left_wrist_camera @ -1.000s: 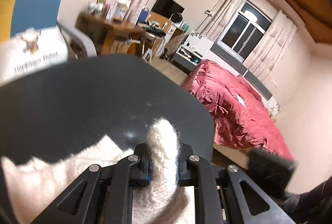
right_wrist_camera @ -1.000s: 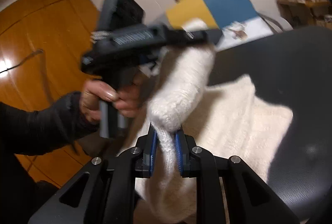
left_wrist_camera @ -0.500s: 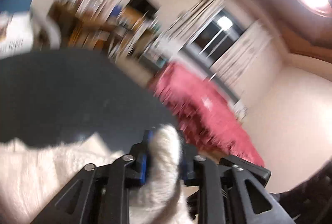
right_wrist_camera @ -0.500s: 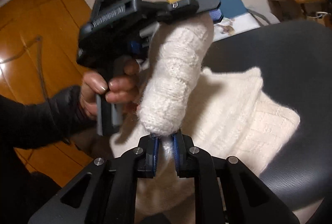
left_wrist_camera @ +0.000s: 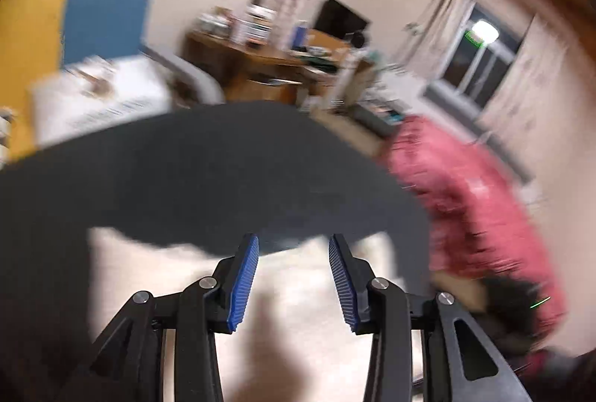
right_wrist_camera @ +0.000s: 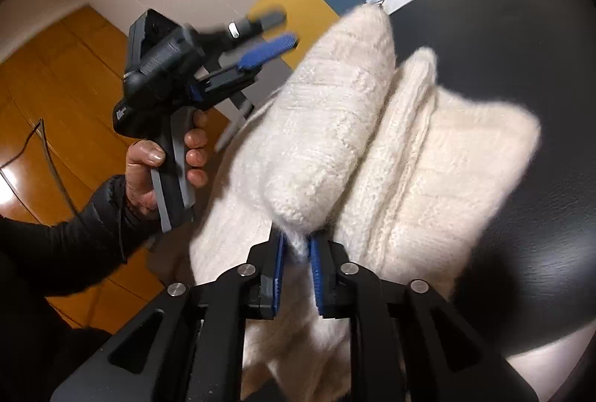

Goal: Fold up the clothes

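Showing no readable writing: cream sweater [right_wrist_camera: 428,156].

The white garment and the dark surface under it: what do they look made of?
The white garment looks like a thick, fuzzy knit, probably wool or acrylic: ribbed rows and a soft halo of fibres show along its edges. The dark surface looks hard and smooth with a satin finish, since it carries soft reflections; whether it is painted wood, laminate or plastic cannot be told.
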Action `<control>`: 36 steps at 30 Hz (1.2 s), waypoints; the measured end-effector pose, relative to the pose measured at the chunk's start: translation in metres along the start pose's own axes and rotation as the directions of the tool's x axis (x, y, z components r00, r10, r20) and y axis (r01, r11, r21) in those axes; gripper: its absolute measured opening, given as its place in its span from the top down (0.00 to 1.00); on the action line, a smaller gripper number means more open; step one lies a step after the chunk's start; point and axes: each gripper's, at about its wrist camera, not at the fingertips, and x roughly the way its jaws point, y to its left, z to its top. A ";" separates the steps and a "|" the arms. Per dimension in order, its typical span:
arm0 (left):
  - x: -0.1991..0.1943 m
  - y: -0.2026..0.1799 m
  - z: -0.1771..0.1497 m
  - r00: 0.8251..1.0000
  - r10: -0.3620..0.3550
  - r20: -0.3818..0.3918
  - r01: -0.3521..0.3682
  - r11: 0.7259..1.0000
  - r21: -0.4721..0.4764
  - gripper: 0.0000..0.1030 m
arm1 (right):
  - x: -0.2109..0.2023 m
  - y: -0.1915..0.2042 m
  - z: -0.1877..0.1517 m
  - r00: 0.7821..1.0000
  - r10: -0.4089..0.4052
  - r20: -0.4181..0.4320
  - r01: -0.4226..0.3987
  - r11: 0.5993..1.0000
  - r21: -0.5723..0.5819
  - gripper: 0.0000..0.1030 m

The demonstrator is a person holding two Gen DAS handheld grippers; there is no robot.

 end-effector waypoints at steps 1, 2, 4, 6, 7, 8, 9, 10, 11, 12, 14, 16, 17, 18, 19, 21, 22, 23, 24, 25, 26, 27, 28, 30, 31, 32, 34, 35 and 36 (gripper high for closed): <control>0.001 0.000 -0.008 0.997 0.067 -0.034 -0.066 0.997 0.040 0.61 | -0.006 0.006 0.004 0.999 -0.036 0.001 0.036 0.999 -0.040 0.70; 0.004 -0.003 -0.015 0.992 0.111 -0.067 -0.106 0.991 0.078 0.61 | -0.012 0.012 0.007 0.997 -0.072 0.004 0.072 0.994 -0.080 0.54; 0.013 -0.005 -0.036 0.984 0.135 -0.118 -0.122 0.986 0.111 0.59 | -0.031 0.036 0.024 0.992 -0.124 0.035 0.128 0.976 -0.177 0.47; 0.015 -0.017 -0.048 0.986 0.143 -0.088 -0.131 0.983 0.130 0.57 | -0.034 0.056 0.052 0.989 -0.133 0.061 0.145 0.951 -0.275 0.47; 0.014 -0.020 -0.049 0.988 0.127 -0.088 -0.117 0.987 0.112 0.56 | -0.028 0.066 0.064 0.988 -0.138 0.068 0.153 0.938 -0.311 0.47; 0.014 -0.022 -0.051 0.990 0.111 -0.089 -0.102 0.990 0.093 0.56 | -0.021 0.075 0.077 0.987 -0.143 0.074 0.160 0.924 -0.347 0.47; 0.013 -0.023 -0.052 0.992 0.082 -0.092 -0.077 0.995 0.059 0.55 | -0.009 0.081 0.086 0.987 -0.147 0.066 0.161 0.915 -0.369 0.46; 0.011 -0.023 -0.054 0.993 0.072 -0.089 -0.067 0.997 0.048 0.55 | 0.015 0.080 0.099 0.987 -0.158 0.030 0.158 0.915 -0.372 0.46; 0.009 -0.023 -0.057 0.994 0.061 -0.087 -0.058 0.998 0.037 0.54 | 0.039 0.079 0.112 0.986 -0.169 -0.007 0.155 0.914 -0.374 0.46; 0.005 -0.024 -0.058 0.995 0.061 -0.085 -0.058 0.998 0.038 0.54 | 0.063 0.064 0.114 0.976 -0.206 -0.074 0.166 0.918 -0.361 0.46; -0.004 -0.017 -0.061 0.996 0.056 -0.073 -0.055 0.998 0.019 0.54 | 0.075 0.021 0.111 0.941 -0.287 -0.178 0.227 0.928 -0.297 0.47; -0.011 -0.021 -0.062 0.997 0.042 -0.065 -0.043 0.999 -0.019 0.54 | 0.061 0.009 0.105 0.965 -0.235 -0.115 0.207 0.955 -0.212 0.48; -0.014 -0.020 -0.057 0.998 0.041 -0.051 -0.042 0.999 -0.035 0.54 | 0.054 0.003 0.103 0.974 -0.210 -0.081 0.194 0.966 -0.170 0.49; -0.017 -0.023 -0.050 0.999 0.036 -0.028 -0.037 0.999 -0.029 0.54 | 0.049 0.003 0.098 0.972 -0.226 -0.064 0.211 0.961 -0.179 0.49; -0.020 -0.031 -0.039 0.999 0.037 0.014 -0.037 0.999 0.013 0.54 | 0.045 0.003 0.094 0.969 -0.242 -0.046 0.229 0.955 -0.188 0.49; -0.015 -0.045 -0.027 0.998 0.047 0.043 -0.051 0.992 0.116 0.54 | 0.042 0.009 0.089 0.963 -0.266 -0.034 0.254 0.946 -0.202 0.47; -0.001 -0.051 -0.024 0.998 0.059 -0.020 -0.055 0.985 0.166 0.54 | 0.040 0.012 0.086 0.961 -0.274 -0.029 0.262 0.942 -0.207 0.44; 0.014 -0.049 -0.026 0.992 0.081 -0.092 -0.065 0.984 0.169 0.54 | 0.038 0.015 0.082 0.959 -0.282 -0.024 0.270 0.939 -0.213 0.40; 0.028 -0.046 -0.029 0.982 0.101 -0.160 -0.073 0.983 0.170 0.54 | 0.032 0.016 0.080 0.962 -0.274 -0.008 0.266 0.939 -0.215 0.39; 0.029 -0.040 -0.033 0.982 0.090 -0.163 -0.068 0.988 0.138 0.52 | 0.025 0.018 0.077 0.964 -0.267 0.009 0.262 0.940 -0.218 0.38; 0.030 -0.034 -0.037 0.983 0.080 -0.166 -0.062 0.992 0.107 0.53 | 0.028 0.016 0.076 0.966 -0.257 0.034 0.258 0.938 -0.233 0.38; 0.031 -0.028 -0.041 0.983 0.070 -0.168 -0.058 0.995 0.076 0.53 | 0.021 0.021 0.065 0.967 -0.253 0.039 0.255 0.935 -0.248 0.38; 0.026 -0.025 -0.044 0.983 0.081 -0.165 -0.070 0.995 0.066 0.53 | 0.012 0.026 0.062 0.967 -0.254 0.034 0.254 0.931 -0.261 0.38; 0.016 -0.019 -0.051 0.982 0.101 -0.160 -0.095 0.994 0.046 0.53 | 0.004 0.034 0.063 0.972 -0.235 0.028 0.234 0.938 -0.256 0.38; 0.011 -0.016 -0.054 0.981 0.112 -0.157 -0.107 0.994 0.036 0.53 | -0.004 0.037 0.063 0.975 -0.217 0.037 0.219 0.944 -0.247 0.38; 0.006 -0.013 -0.058 0.980 0.122 -0.154 -0.120 0.992 0.026 0.53 | -0.013 0.041 0.063 0.979 -0.199 0.046 0.204 0.950 -0.238 0.38; -0.007 -0.001 -0.064 0.976 0.156 -0.150 -0.161 0.987 -0.023 0.53 | -0.032 0.053 0.050 0.981 -0.185 0.065 0.196 0.940 -0.280 0.38; -0.013 0.002 -0.068 0.973 0.178 -0.149 -0.186 0.982 -0.039 0.53 | -0.033 0.062 0.045 0.983 -0.178 0.054 0.185 0.932 -0.311 0.38; -0.020 0.008 -0.071 0.965 0.214 -0.149 -0.225 0.973 -0.056 0.53 | -0.034 0.070 0.040 0.984 -0.171 0.042 0.174 0.924 -0.341 0.38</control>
